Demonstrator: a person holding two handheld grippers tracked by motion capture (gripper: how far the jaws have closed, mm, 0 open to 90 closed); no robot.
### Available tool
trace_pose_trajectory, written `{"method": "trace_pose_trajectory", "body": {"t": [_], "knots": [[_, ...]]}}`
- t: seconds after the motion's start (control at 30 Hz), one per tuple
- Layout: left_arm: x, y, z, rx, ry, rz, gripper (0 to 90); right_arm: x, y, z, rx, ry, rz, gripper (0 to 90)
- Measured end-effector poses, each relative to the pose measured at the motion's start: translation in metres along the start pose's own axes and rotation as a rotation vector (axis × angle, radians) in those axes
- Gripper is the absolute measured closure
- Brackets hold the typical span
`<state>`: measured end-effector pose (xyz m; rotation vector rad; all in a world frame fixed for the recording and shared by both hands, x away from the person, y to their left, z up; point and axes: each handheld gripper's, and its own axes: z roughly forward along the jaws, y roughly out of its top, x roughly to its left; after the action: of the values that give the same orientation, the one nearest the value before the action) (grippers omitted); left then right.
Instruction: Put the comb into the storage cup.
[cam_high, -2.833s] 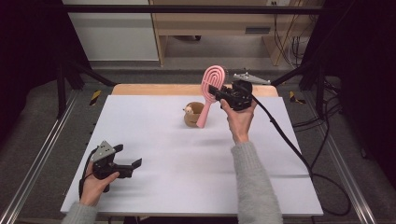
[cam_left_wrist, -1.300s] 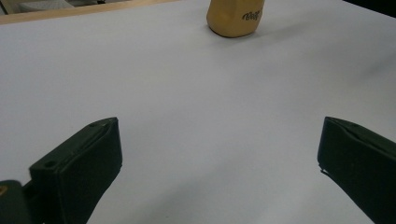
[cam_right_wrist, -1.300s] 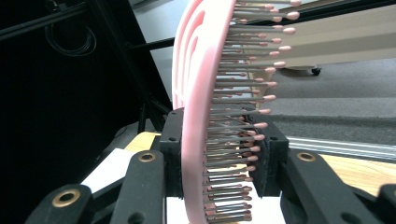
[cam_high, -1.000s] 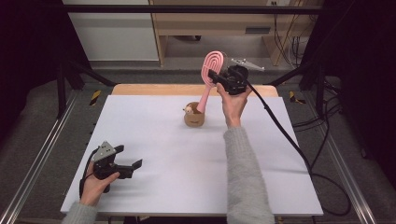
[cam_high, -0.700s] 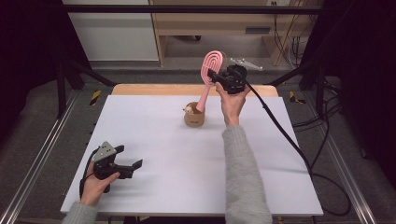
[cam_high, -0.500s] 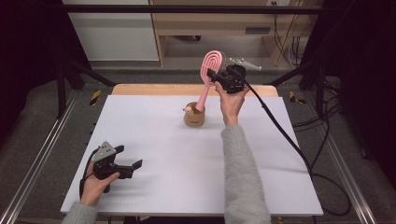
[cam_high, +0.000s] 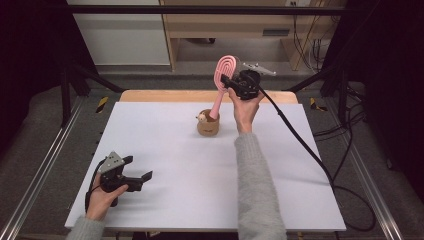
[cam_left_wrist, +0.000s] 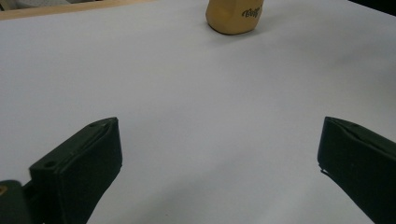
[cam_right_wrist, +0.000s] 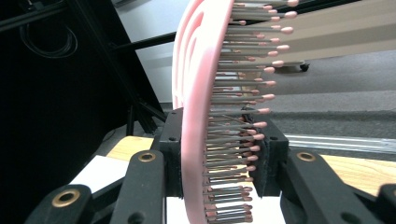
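The step in hand looks like lifting the pink hairbrush (cam_high: 225, 75) out of, or lowering it into, the small tan holder (cam_high: 208, 125) that stands on the white table (cam_high: 200, 200) just above the middle of the high view. The right gripper (cam_high: 231, 83), raised in the upper middle of that frame, is clamped on the brush's head: in the right gripper view the pink paddle (cam_right_wrist: 201, 116) rises straight up the centre of the picture, one jaw pressing its smooth back and the other pushed against the bristles, so the grip falls on the lower part of the head. The handle slants down and left to the holder; its tip seems to sit at or just inside the rim, though the high view is too coarse to be sure. The next move calls for a steady pull or push along the handle's slant, so the light holder does not tip.

The left gripper (cam_high: 140, 178) rests at the lower left of the table, jaws spread wide and empty, well apart from the holder (cam_left_wrist: 233, 16) seen at the top of its own view.
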<state>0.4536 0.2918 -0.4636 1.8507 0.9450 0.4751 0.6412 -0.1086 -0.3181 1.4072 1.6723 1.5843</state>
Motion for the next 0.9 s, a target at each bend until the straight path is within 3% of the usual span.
{"method": "trace_pose_trajectory", "body": {"t": [0.9], "knots": [[0.000,0.000,0.000,0.000,-0.001,-0.001,0.0,0.005,-0.024,0.020,0.038,-0.018,-0.007,63.0]]}}
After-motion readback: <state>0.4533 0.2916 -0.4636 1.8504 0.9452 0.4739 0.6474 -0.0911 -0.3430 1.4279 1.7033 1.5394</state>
